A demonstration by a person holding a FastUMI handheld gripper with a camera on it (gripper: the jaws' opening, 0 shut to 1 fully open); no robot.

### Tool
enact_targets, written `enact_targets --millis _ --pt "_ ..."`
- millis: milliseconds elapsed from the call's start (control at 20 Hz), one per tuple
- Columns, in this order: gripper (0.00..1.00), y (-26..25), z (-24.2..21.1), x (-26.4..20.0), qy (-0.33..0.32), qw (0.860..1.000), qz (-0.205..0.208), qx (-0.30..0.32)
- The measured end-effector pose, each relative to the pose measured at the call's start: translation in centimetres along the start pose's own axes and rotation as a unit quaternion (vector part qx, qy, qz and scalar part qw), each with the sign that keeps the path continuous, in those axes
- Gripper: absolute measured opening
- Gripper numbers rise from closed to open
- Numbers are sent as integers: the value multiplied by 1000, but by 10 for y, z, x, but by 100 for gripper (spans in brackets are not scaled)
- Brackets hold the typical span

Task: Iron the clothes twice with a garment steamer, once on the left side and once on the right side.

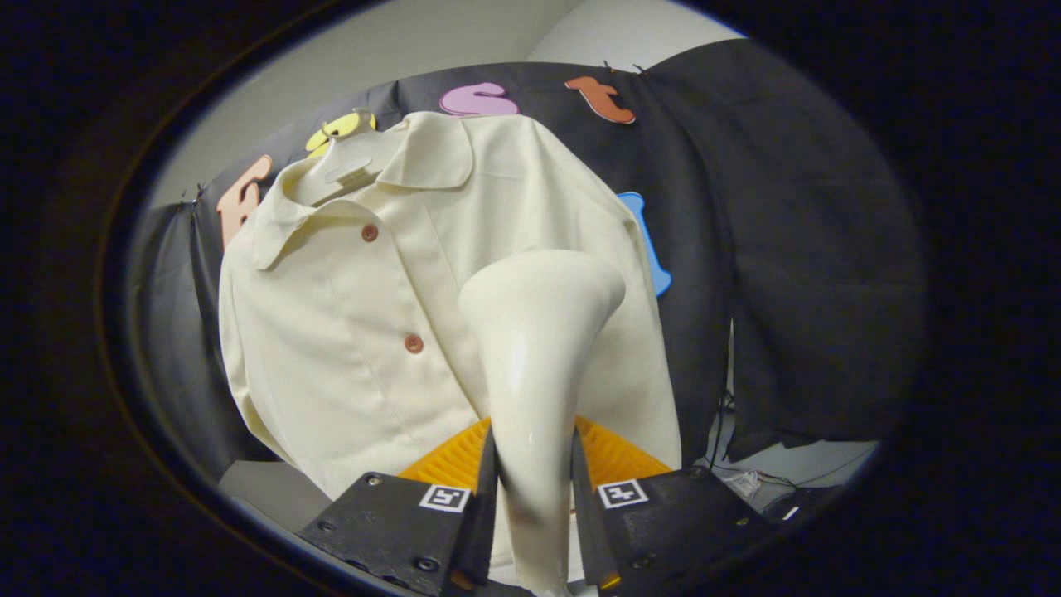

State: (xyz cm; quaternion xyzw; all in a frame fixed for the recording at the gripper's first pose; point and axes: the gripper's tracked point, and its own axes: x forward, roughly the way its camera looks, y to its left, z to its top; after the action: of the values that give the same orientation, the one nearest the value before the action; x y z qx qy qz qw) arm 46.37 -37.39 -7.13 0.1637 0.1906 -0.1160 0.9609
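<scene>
Between the claw (532,489) fingers, steamer (535,348) clamped against shirt (331,332).

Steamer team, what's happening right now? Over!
Tool shut on steamer. Steamer head up against hanging cream shirt, beside the buttons. Nothing in the way.

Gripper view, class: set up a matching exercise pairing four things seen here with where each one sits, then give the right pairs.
Things:
1. garment steamer
2. cream shirt
3. brown buttons
4. clothes hanger

Places:
A. inside the shirt's collar, at its top
B. between the two fingers, which press on its handle
C. hanging in front of the black cloth wall
D. down the shirt's front, beside the steamer head

Pairs: 1-B, 2-C, 3-D, 4-A

The gripper is shut on the steamer, whose wide head points at the shirt.
</scene>
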Motion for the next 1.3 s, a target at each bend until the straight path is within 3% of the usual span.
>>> enact_targets --millis 300,700,900,1300 --pt "42 -20 -36 -8 25 998 -28 -58" --pt "42 -48 -94 -12 64 996 -33 -60" --pt "42 -59 -122 -10 72 997 -21 -6" --pt "42 -101 -175 -5 92 995 -31 20"
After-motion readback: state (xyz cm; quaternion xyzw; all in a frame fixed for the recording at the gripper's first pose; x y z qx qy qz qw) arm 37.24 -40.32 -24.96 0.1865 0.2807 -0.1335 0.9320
